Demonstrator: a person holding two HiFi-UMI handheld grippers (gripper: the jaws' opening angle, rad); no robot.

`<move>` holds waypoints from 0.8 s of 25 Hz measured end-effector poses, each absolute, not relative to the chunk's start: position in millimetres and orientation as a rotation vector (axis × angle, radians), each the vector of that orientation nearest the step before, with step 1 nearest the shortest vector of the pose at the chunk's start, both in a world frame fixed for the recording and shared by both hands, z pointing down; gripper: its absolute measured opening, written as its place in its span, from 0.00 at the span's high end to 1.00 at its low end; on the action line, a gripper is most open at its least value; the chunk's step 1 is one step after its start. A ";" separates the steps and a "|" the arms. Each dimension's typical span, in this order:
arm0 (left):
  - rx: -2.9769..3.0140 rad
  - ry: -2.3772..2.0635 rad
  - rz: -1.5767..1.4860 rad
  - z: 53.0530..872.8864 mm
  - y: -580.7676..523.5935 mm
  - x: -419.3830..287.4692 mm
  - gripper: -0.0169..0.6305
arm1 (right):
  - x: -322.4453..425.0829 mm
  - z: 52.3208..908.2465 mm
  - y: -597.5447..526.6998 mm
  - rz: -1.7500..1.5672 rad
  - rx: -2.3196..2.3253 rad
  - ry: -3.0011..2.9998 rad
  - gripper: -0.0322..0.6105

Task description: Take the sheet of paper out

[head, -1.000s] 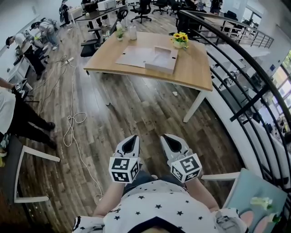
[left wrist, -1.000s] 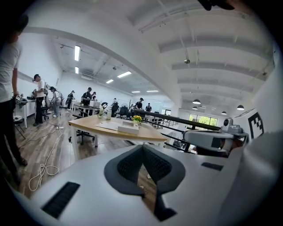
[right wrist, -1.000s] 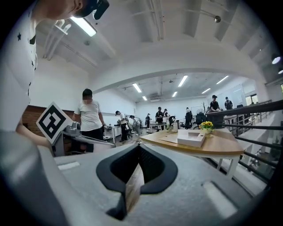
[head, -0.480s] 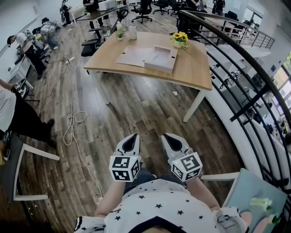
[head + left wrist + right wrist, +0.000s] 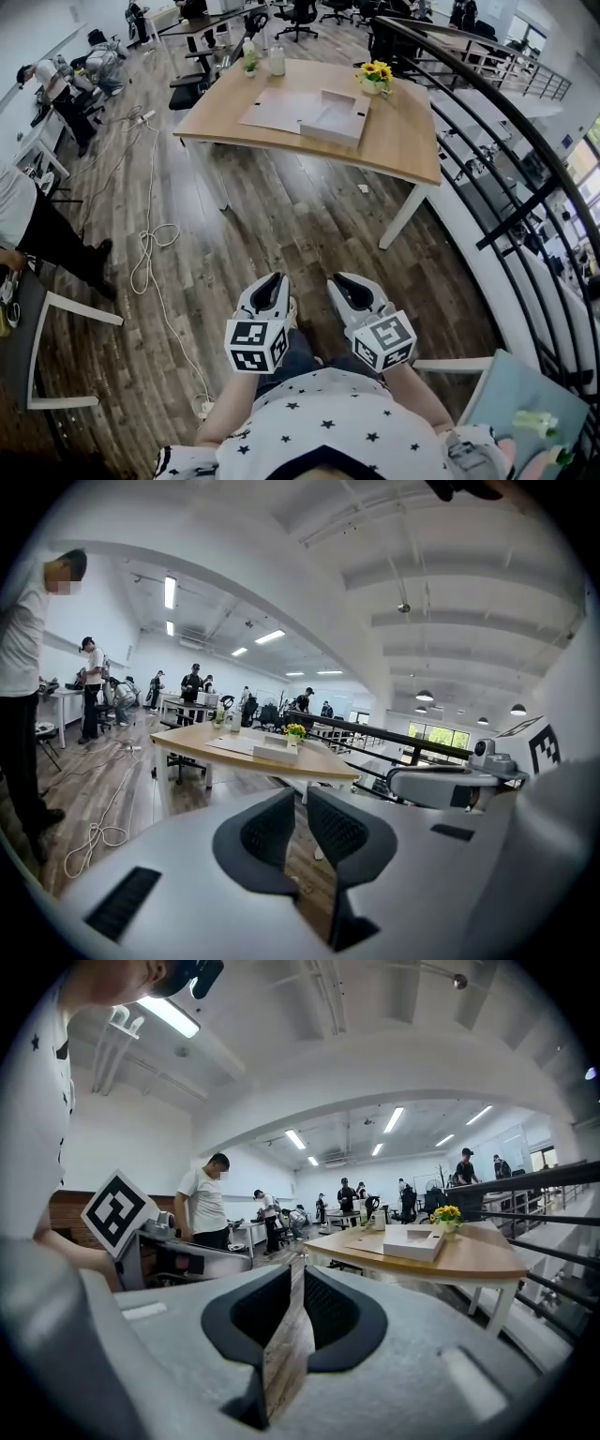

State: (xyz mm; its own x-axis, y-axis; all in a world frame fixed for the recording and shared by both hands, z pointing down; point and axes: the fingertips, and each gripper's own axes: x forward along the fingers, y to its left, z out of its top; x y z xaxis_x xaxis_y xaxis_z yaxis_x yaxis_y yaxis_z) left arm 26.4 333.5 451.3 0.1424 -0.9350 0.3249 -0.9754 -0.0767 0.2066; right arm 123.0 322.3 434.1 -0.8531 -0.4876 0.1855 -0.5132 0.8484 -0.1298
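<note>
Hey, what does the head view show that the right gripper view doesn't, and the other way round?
Only the head view: the white cable looping over the wooden floor. Only the right gripper view: the ceiling light strips, and a look along the jaws of the right claw, which are opening with nothing between them. Both: the wooden table, with the white box and yellow flowers on it.

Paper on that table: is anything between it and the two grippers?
Nothing visible does. Only open floor separates the left gripper and right gripper, both opening with empty jaws, from the table. The paper lies there, beside a white box.
</note>
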 end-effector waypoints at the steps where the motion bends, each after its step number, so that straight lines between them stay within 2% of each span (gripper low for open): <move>1: 2.063 -1.833 0.150 451.6 330.2 25.9 0.91 | 121.7 434.9 319.1 0.268 0.784 -2.880 0.90; 12: 2.092 -1.813 0.144 456.8 265.9 8.8 0.82 | 103.2 444.3 252.1 0.314 0.812 -2.885 0.79; 20: 2.116 -1.797 0.151 453.1 200.2 -15.5 0.81 | 74.0 442.1 185.0 0.335 0.830 -2.880 0.73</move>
State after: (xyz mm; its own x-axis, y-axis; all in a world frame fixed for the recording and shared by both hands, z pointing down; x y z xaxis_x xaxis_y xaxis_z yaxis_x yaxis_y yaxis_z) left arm -15.5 200.2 453.1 0.1860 -0.9330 0.3082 -0.9712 -0.1271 0.2014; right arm 74.0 185.0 442.1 -0.8414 -0.5096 0.1802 -0.5373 0.8247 -0.1767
